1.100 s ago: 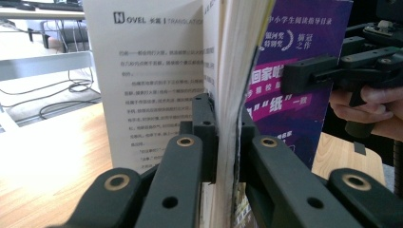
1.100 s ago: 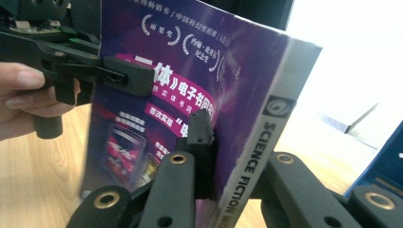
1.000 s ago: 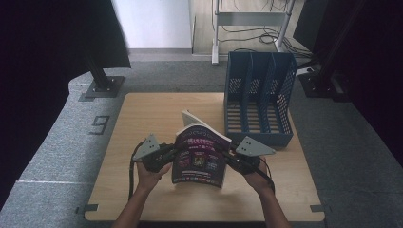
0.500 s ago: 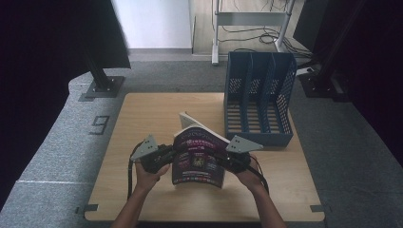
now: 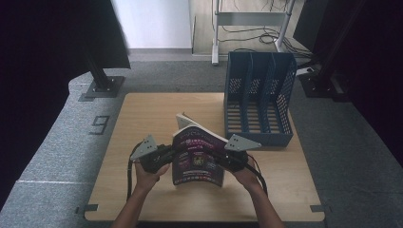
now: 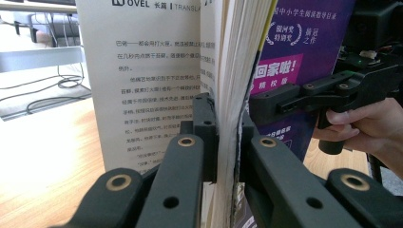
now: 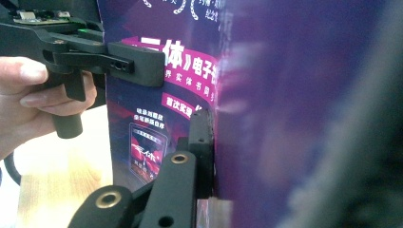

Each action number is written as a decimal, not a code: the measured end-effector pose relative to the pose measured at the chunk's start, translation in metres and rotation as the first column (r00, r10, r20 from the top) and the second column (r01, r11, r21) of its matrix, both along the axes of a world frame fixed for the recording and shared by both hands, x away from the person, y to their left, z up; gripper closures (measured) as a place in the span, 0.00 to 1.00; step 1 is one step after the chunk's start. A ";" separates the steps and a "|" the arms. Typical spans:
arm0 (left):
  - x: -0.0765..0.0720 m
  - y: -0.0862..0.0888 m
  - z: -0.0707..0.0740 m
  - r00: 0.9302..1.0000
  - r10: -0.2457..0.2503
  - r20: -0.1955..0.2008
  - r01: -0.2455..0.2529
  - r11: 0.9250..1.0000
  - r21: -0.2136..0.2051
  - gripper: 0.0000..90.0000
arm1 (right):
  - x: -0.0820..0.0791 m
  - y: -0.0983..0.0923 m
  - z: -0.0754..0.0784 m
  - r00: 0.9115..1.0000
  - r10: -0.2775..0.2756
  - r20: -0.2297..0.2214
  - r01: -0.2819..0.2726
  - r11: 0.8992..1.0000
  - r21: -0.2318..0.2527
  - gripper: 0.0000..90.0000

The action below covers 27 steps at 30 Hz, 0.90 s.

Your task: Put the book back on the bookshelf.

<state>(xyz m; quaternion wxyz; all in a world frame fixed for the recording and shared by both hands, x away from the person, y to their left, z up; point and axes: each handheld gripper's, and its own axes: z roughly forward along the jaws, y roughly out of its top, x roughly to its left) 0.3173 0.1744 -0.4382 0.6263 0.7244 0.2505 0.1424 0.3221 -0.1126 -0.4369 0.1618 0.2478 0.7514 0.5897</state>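
A paperback book (image 5: 197,159) with a purple cover stands upright on the wooden table (image 5: 142,118), slightly fanned, held between both grippers. My left gripper (image 5: 167,154) is shut on its left edge. In the left gripper view the jaws (image 6: 228,137) pinch the white page block, with a printed page (image 6: 142,95) to the left. My right gripper (image 5: 219,159) grips the right edge and has just been closing on it. In the right gripper view one jaw presses the purple cover (image 7: 157,109) while the other is hidden behind the blurred book; the gripper (image 7: 216,142) is shut on it.
A blue file rack (image 5: 259,102) with three slots lies at the table's back right, close behind the book. A black stand (image 5: 102,78) is on the floor at the back left. Bare tabletop lies to the left and front.
My right gripper has shifted left and slightly down, closer in on the book's right edge. The book has turned a little. The left gripper has stayed put.
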 end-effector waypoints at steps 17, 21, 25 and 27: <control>0.009 0.011 -0.004 0.992 0.114 -0.053 -0.114 0.993 0.009 0.68 | -0.005 0.000 0.003 0.999 -0.048 0.009 0.048 0.998 0.029 0.91; 0.011 0.011 -0.007 0.989 0.126 -0.077 -0.126 0.992 0.013 0.67 | -0.008 -0.003 0.005 0.998 -0.068 0.012 0.068 0.997 0.044 0.91; 0.012 0.010 -0.011 0.987 0.130 -0.094 -0.128 0.991 0.025 0.65 | -0.009 -0.007 0.006 0.996 -0.085 0.016 0.084 0.995 0.048 0.91; 0.012 0.010 -0.012 0.987 0.130 -0.098 -0.128 0.991 0.028 0.65 | -0.010 -0.009 0.006 0.996 -0.093 0.012 0.093 0.994 0.055 0.91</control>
